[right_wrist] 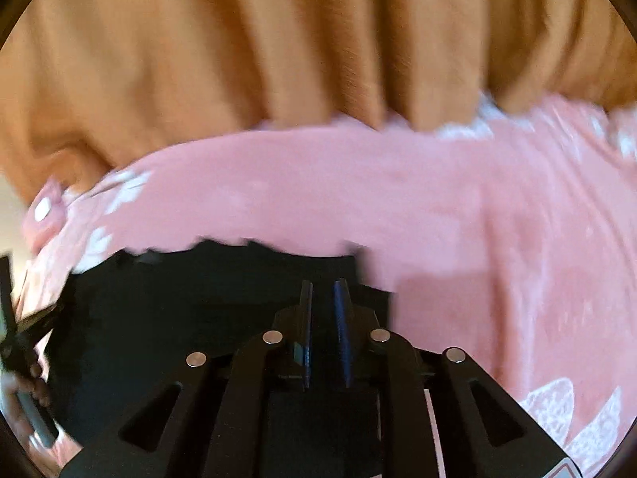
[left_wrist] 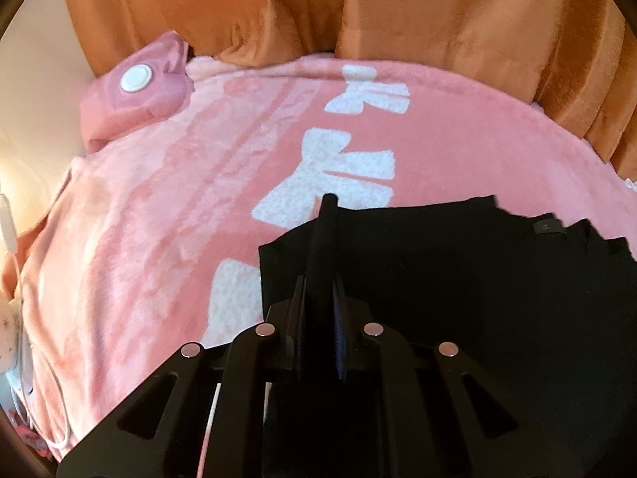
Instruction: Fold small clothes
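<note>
A black garment (left_wrist: pixel 458 279) lies flat on the pink blanket (left_wrist: pixel 159 219), with a small dark label (left_wrist: pixel 547 227) near its far edge. My left gripper (left_wrist: pixel 319 279) is shut on a raised fold at the garment's left side; the pinched cloth stands up in a narrow ridge past the fingertips. In the blurred right wrist view the same black garment (right_wrist: pixel 179 310) spreads out below and to the left. My right gripper (right_wrist: pixel 323 283) hovers over its right edge, jaws a narrow gap apart with nothing between them.
An orange curtain (left_wrist: pixel 438 20) hangs along the far side of the blanket (right_wrist: pixel 477 219). A pink pouch with a white round cap (left_wrist: pixel 135 79) lies at the far left corner. A white cable (left_wrist: pixel 8 231) runs down the left edge. A hand (right_wrist: pixel 24 390) shows at lower left.
</note>
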A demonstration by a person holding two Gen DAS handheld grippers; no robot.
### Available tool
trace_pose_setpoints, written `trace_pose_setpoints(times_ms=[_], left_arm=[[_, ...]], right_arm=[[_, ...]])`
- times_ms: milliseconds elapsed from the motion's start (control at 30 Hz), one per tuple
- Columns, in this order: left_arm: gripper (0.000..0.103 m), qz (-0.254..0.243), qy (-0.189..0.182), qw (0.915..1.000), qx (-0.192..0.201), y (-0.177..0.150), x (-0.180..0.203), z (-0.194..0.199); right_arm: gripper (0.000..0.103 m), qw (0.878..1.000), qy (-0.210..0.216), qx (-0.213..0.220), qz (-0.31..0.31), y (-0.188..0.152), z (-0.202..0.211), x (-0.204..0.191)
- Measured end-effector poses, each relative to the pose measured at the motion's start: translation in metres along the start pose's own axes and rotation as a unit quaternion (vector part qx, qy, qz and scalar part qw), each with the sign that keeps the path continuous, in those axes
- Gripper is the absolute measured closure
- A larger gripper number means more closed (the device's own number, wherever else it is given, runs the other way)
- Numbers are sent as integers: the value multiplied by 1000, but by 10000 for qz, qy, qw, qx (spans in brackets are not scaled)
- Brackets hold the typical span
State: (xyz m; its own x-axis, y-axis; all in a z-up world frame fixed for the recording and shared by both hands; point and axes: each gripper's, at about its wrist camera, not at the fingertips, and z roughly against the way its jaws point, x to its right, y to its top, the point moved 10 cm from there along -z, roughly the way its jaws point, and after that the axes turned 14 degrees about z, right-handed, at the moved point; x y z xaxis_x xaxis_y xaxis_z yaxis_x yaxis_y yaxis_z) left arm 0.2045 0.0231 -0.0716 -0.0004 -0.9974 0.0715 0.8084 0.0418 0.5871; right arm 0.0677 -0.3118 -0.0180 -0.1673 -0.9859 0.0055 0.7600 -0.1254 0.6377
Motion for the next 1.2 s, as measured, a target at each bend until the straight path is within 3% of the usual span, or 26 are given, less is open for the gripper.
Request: trace_pose_setpoints(times_ms=[100,200,333,400,467,633,667,733,767,800,1000,1100,1200], left_arm=[[90,-156,-311,9994,45,-11,24,25],[82,-415,-532,9977,50,-27,49,39],[79,-691,-539,9958,-258,-53,67,26],[78,-772,-493,9956,-220,-57,63,19],[69,-871,-281,9958,-81,-53,50,20],[67,-577,-171,9980,-181,-45,-9,17],[57,-551,-99,9983,-168,-44,-21,17],[52,-417,29,9990,-156,-43,-41,19],[52,-292,-76,9993,-239,-45,-48,22],[52,-211,-166,9992,-303,-47,-52,26],[38,366,-547,9959,-616,-79,-75,48],[29,920,-922,9860,-1040,-107,-80,52],[27,861,-878,9880,-931,-112,-77,57]], right_arm=[[88,9968,704,-104,358,-6,-1,-60],[88,9856,1469,-405,731,-19,-6,-126],[88,9777,1647,-690,1103,-42,-17,-155],[90,9810,1418,-826,1034,-51,-25,-131],[103,9834,1444,-855,686,-58,-27,-101],[103,9913,901,-872,-388,-81,-8,19],[103,9910,832,-866,-599,-84,-5,38],[103,9895,546,-877,-1010,-97,14,75],[85,9883,373,-921,-1155,-104,23,87],[75,9866,106,-1032,-1260,-114,33,100],[57,9721,1074,-1116,-1762,-152,56,81],[54,9620,1558,-1065,-1971,-153,54,58],[48,9555,1909,-1051,-1989,-153,53,30]])
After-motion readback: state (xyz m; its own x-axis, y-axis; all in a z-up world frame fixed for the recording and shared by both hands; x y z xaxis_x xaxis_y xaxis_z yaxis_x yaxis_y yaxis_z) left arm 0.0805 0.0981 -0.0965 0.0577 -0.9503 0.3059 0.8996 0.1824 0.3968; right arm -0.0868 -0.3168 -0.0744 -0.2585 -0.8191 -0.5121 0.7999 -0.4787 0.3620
